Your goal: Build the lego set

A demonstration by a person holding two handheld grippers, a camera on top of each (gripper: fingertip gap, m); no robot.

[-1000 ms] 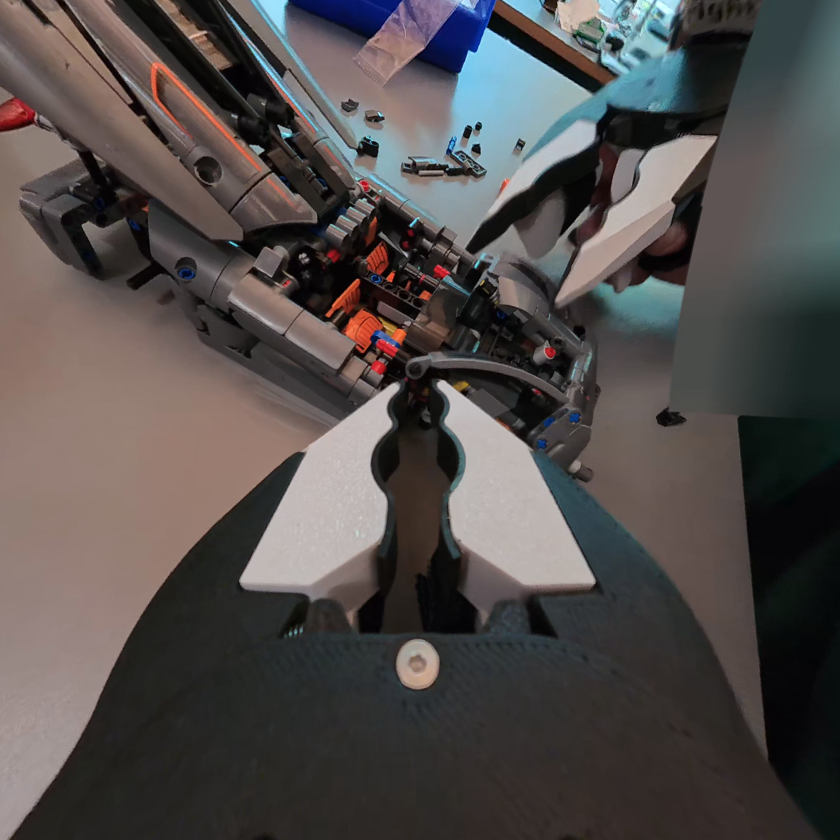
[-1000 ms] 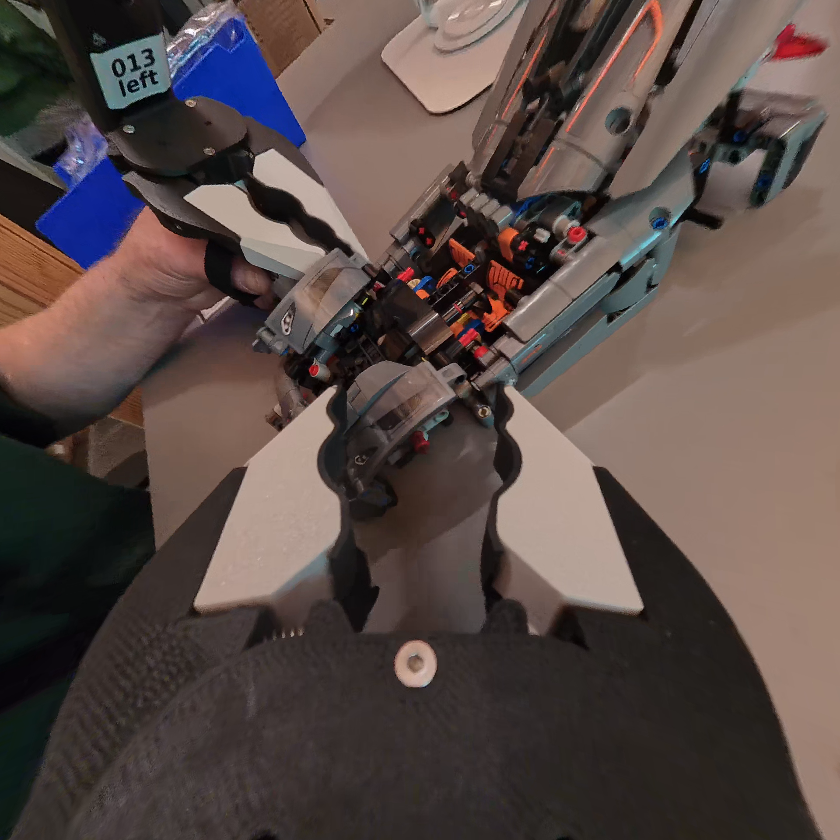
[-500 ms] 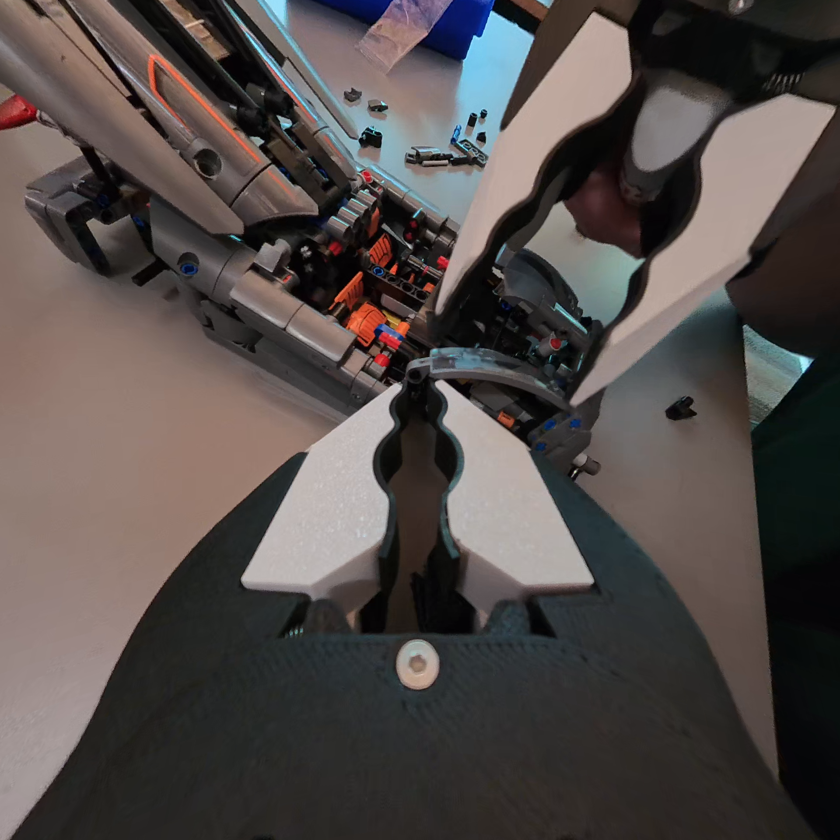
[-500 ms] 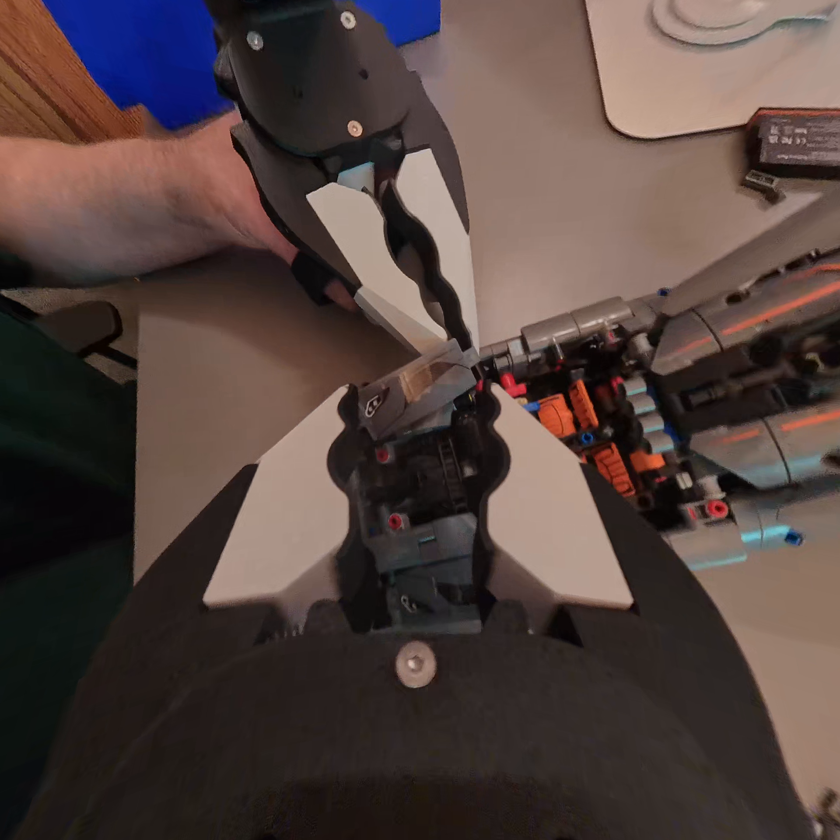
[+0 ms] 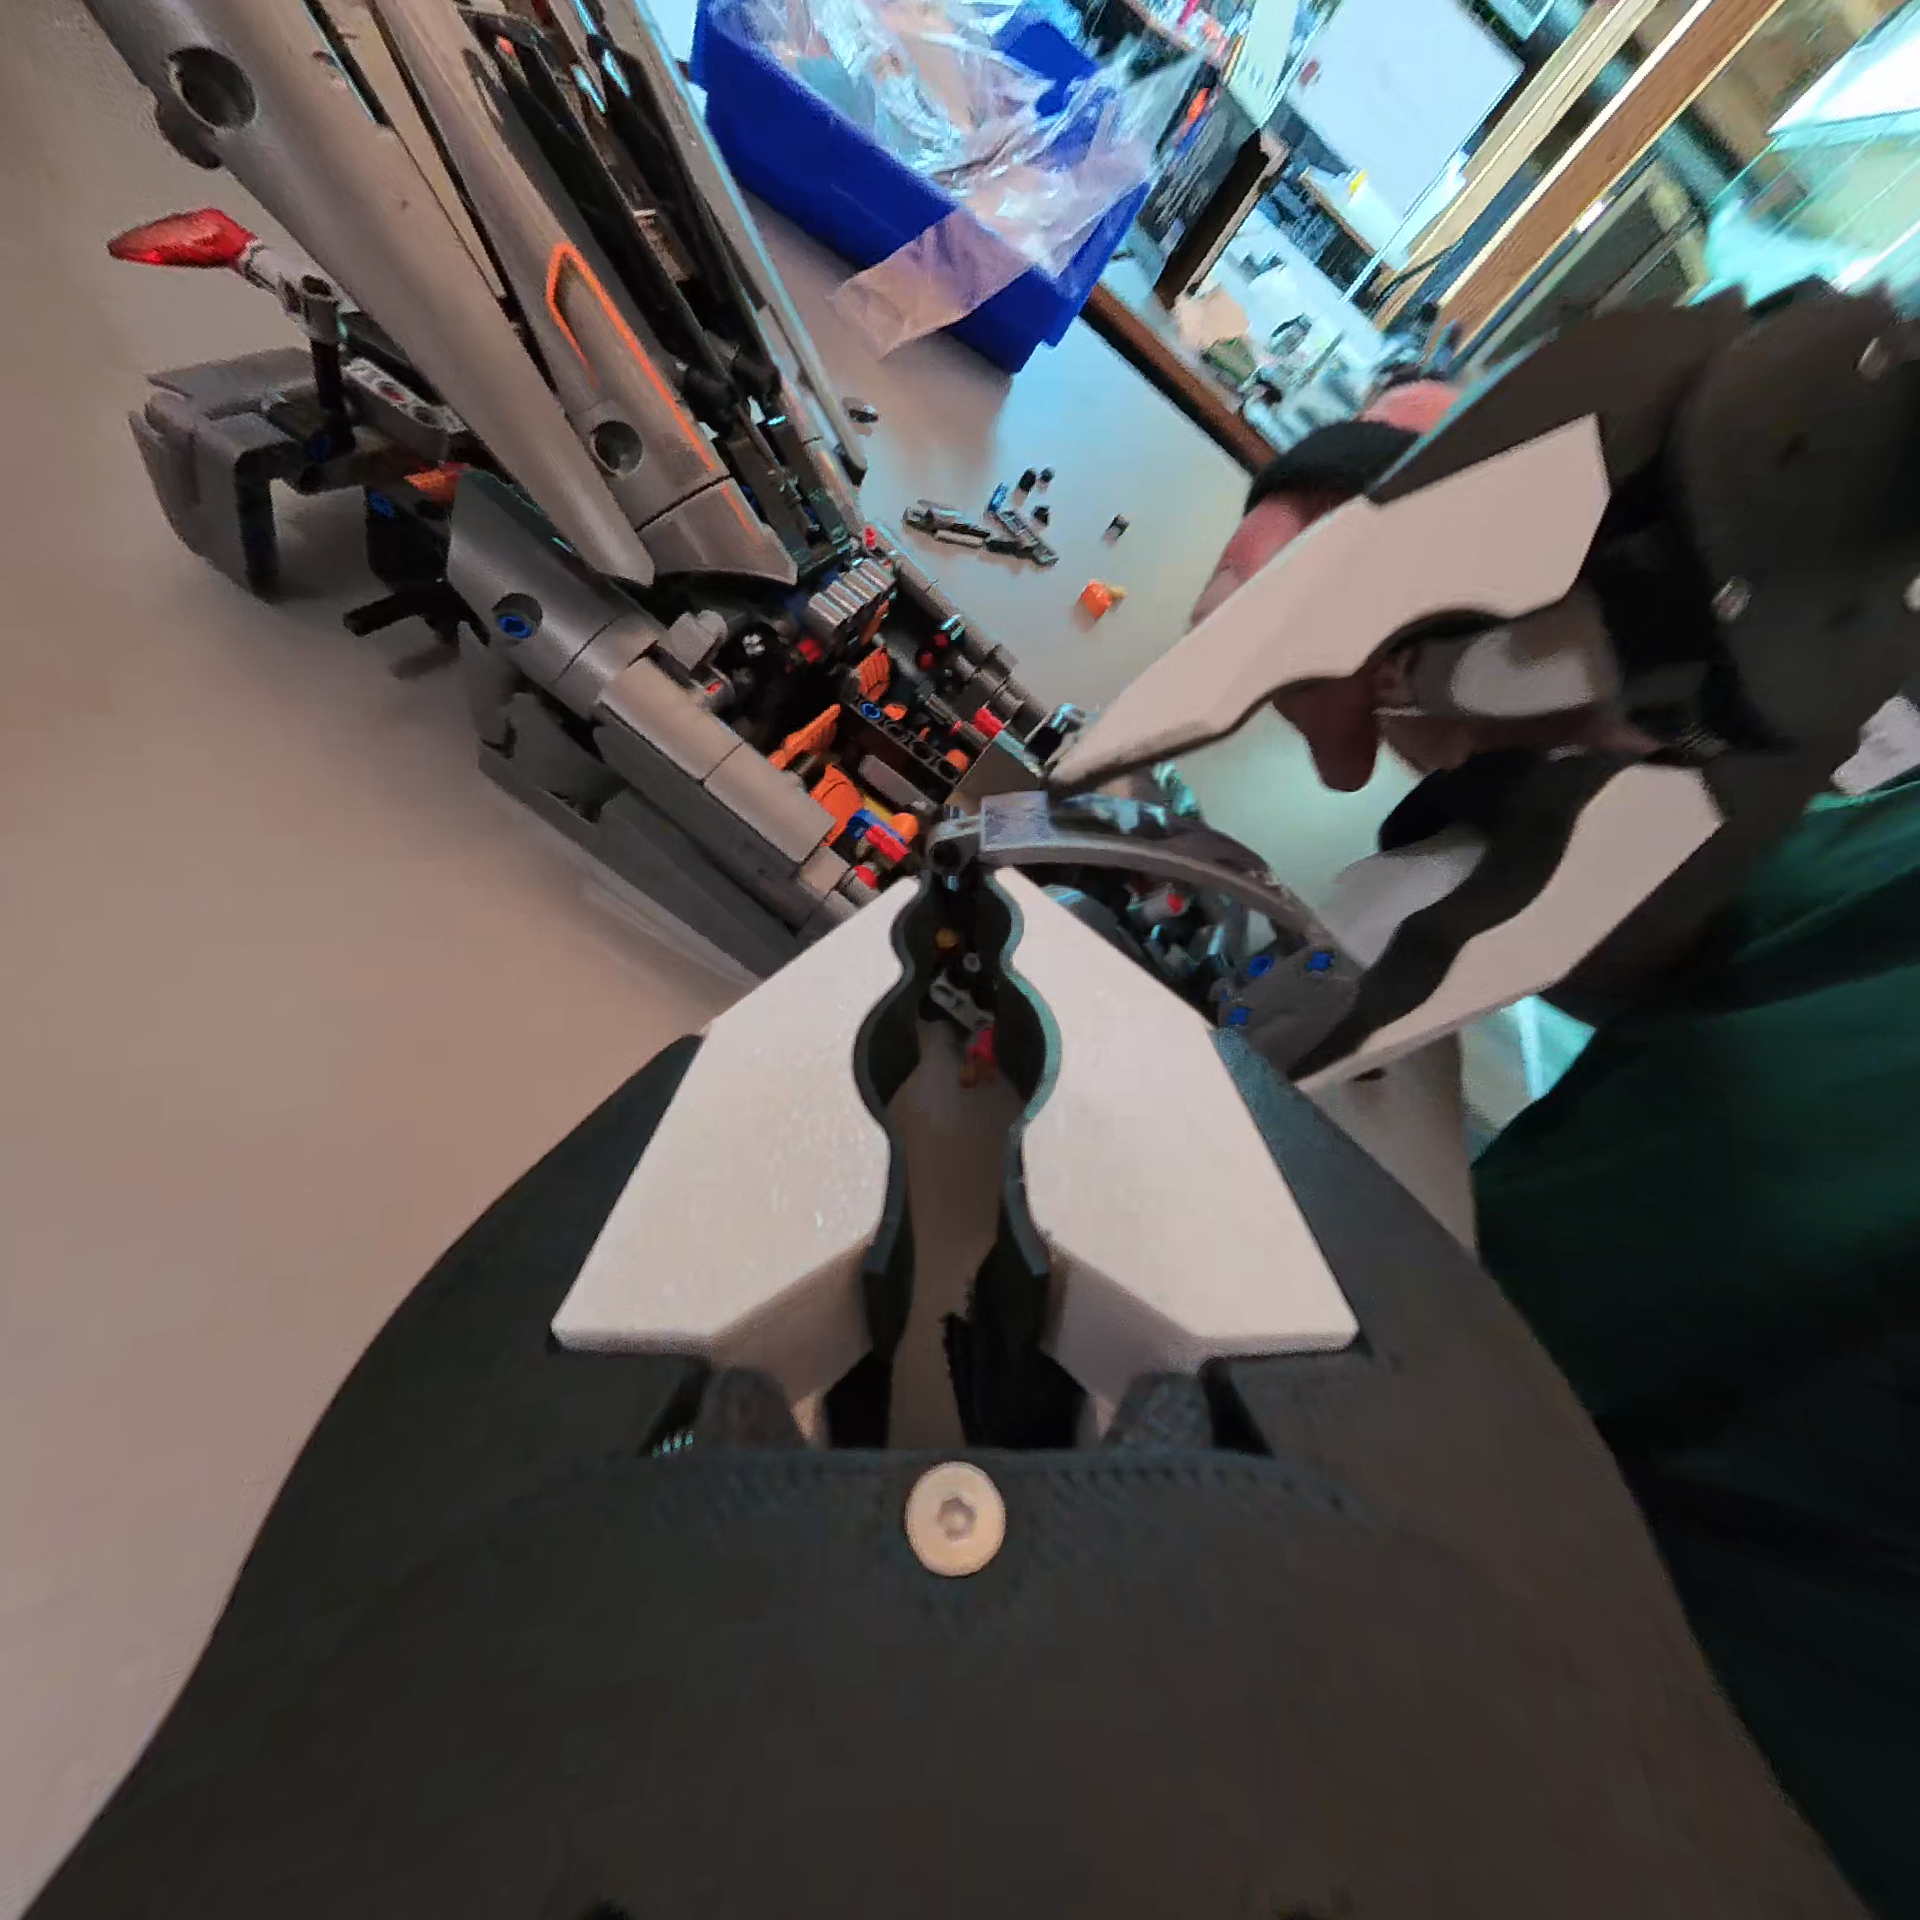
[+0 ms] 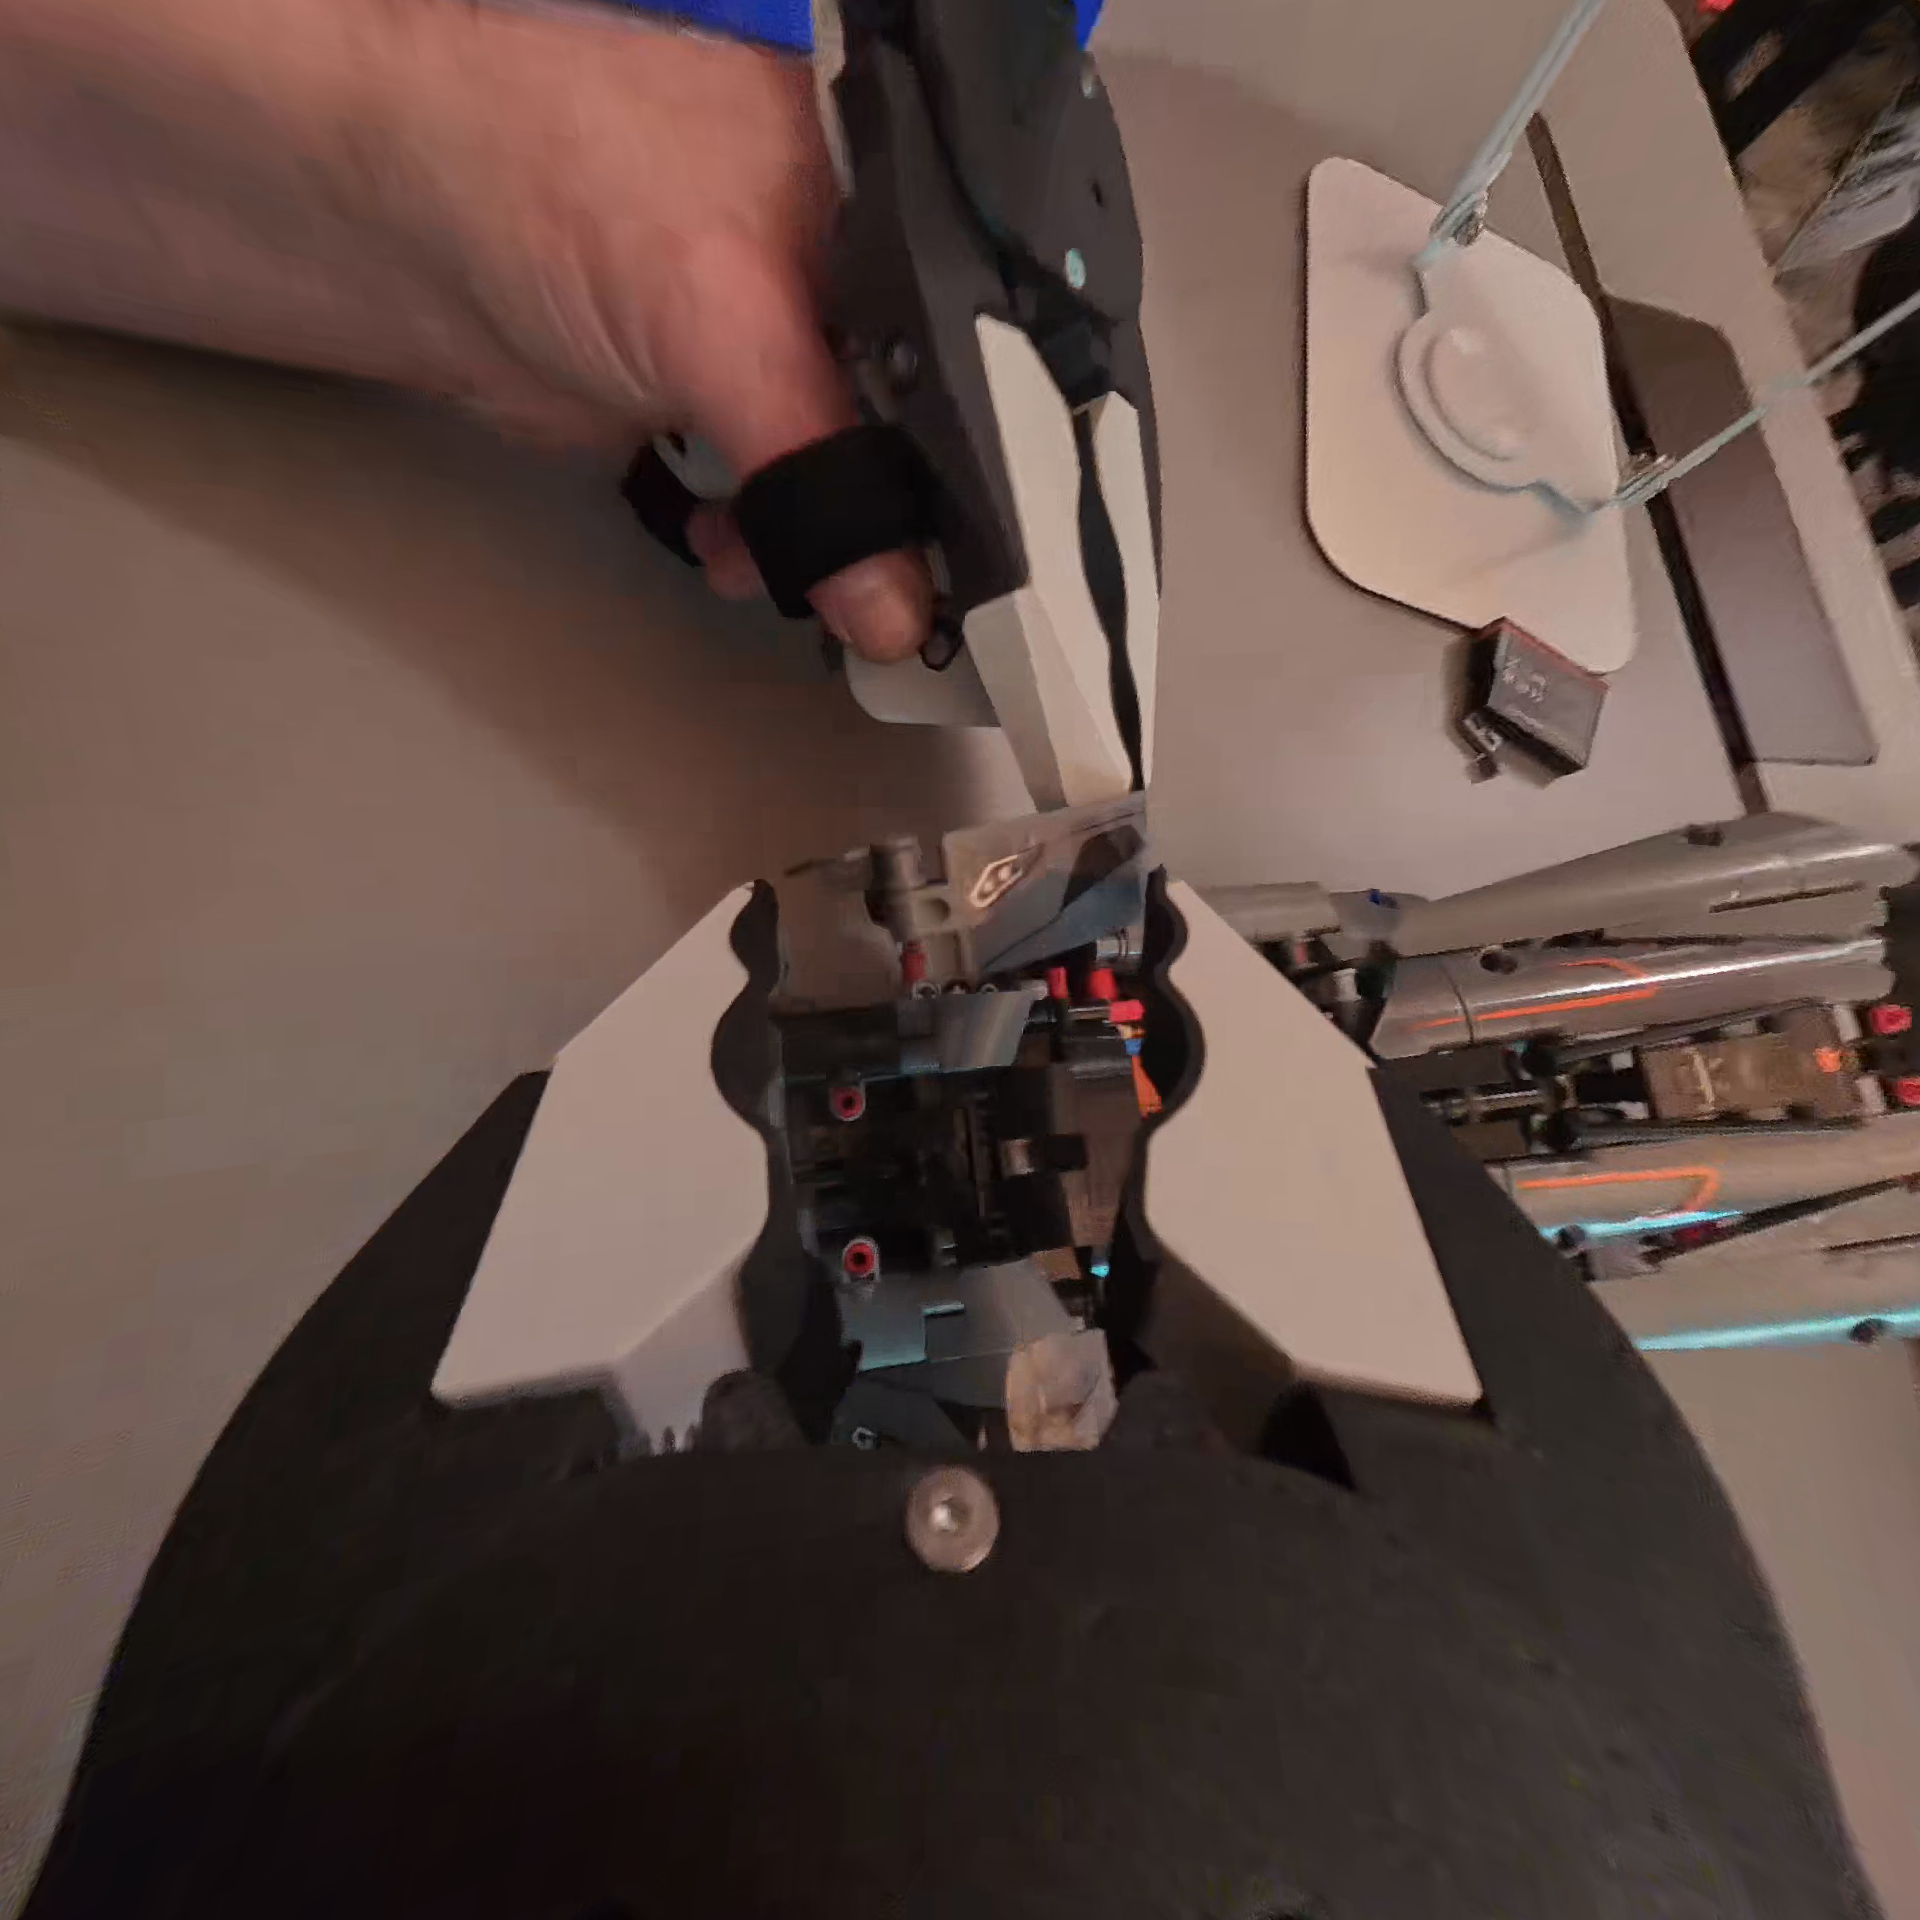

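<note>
The large grey lego model [image 5: 582, 436], with orange trim and an open, piece-filled middle, lies on the grey table [image 5: 260, 935]. My left gripper [image 5: 961, 883] is shut on the end of the grey curved panel [image 5: 1132, 847] at the model's front. It also shows in the right wrist view [image 6: 1132, 779], coming down onto that panel [image 6: 1039, 873]. My right gripper [image 6: 961, 914] is open, its jaws on either side of the model's front end [image 6: 935, 1122]. In the left wrist view the right gripper [image 5: 1184, 914] has one finger above the curved panel and one below.
A blue bin [image 5: 831, 156] with clear bags stands at the back. Loose small pieces [image 5: 987, 520] and an orange piece [image 5: 1099, 595] lie beyond the model. A white stand base [image 6: 1455, 416] and a small black box [image 6: 1527, 717] sit past the model's front. A hand [image 6: 520, 260] holds the left gripper. Left and right tips are no more than a few centimetres apart.
My right gripper has come in from the side over the model's front end, which now sits deeper between its jaws. My left gripper has kept hold of the panel and its view has tilted.
</note>
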